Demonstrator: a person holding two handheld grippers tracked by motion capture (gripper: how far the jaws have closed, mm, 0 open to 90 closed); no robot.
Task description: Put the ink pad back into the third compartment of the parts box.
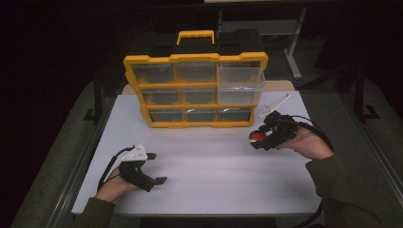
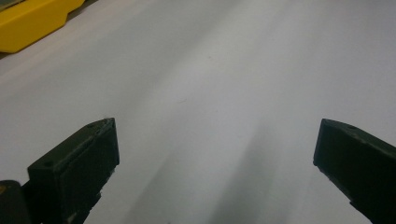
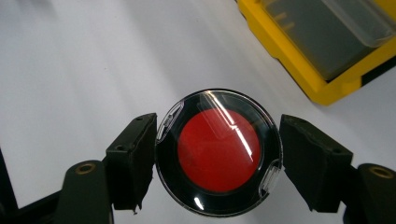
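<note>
A round black case with a red centre and a clear lid (image 3: 218, 151) is clamped between the two jaws of my right gripper (image 3: 217, 158), off the table. In the high view that gripper (image 1: 259, 138) hovers right of centre with the red disc (image 1: 257, 137) at its tip, in front of the organiser's lower right corner. The yellow and black drawer organiser (image 1: 196, 90) stands at the back; its top right clear drawer (image 1: 241, 78) is pulled out. My left gripper (image 1: 155, 167) rests near the front left, jaws wide apart, nothing between them (image 2: 215, 154).
The white tabletop (image 1: 209, 161) stretches between the two hands. A white three-cornered plate (image 1: 274, 105) sticks up behind the right gripper. The table's front edge lies just behind the left hand. A yellow corner of the organiser (image 2: 32, 21) shows in the left gripper view.
</note>
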